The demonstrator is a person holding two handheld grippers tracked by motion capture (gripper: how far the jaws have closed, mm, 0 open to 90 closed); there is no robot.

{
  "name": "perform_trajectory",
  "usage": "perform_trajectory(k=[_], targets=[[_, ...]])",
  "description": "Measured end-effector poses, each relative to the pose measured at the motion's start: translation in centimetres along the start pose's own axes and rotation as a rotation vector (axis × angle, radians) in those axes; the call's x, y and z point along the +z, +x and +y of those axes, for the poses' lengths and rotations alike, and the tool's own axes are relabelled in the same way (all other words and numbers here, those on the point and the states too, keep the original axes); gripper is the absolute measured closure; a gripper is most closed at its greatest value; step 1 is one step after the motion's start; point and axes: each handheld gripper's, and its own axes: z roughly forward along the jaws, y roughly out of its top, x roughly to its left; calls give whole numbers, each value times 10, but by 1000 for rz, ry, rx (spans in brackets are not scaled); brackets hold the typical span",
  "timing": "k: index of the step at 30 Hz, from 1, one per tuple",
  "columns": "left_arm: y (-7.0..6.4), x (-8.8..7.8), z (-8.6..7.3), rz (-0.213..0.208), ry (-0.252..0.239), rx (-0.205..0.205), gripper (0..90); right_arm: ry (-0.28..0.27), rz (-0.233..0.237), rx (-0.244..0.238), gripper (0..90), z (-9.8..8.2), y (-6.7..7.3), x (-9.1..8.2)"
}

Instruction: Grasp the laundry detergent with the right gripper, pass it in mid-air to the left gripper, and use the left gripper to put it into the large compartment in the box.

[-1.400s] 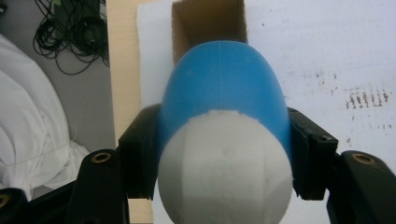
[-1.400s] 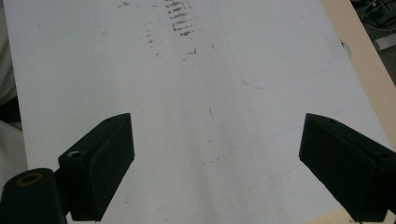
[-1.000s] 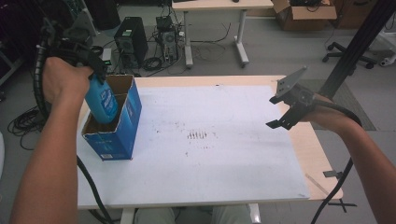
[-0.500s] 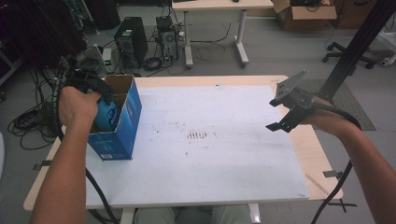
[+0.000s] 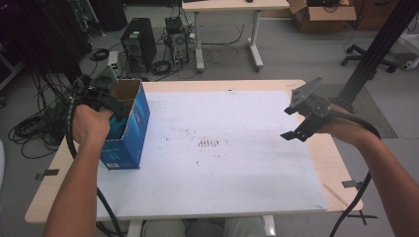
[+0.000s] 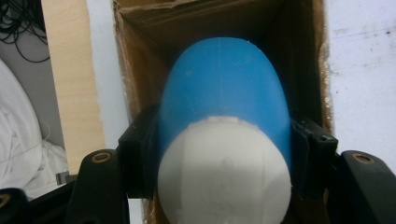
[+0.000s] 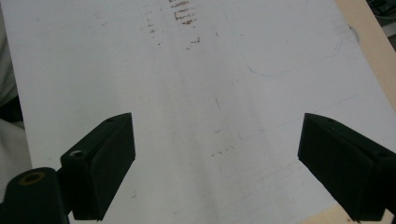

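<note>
No lettering can be read on anything here.

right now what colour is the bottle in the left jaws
Blue body with a white cap, best seen in the left gripper view: bottle.

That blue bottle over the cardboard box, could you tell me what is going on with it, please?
A person is putting the blue bottle with a white cap into the open blue cardboard box at the table's left edge. The left claw is shut on the bottle near its cap, with the bottle's far end inside the box. The right claw hangs open over the white table mat, holding nothing.
</note>
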Motion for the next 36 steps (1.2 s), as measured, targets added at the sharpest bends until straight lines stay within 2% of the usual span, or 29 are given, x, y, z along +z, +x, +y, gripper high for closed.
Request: perform_trajectory(k=[5, 15, 31, 36], targets=[[-2, 9, -1, 9, 16, 21, 381, 2, 0, 2, 109, 0, 0, 1], [-5, 19, -3, 1, 24, 28, 381, 0, 2, 9, 111, -3, -1, 1], [-2, 20, -3, -13, 27, 26, 378, 2, -2, 15, 112, -6, 1, -1], [1, 18, -3, -33, 35, 21, 374, 4, -3, 13, 111, -6, 2, -1]])
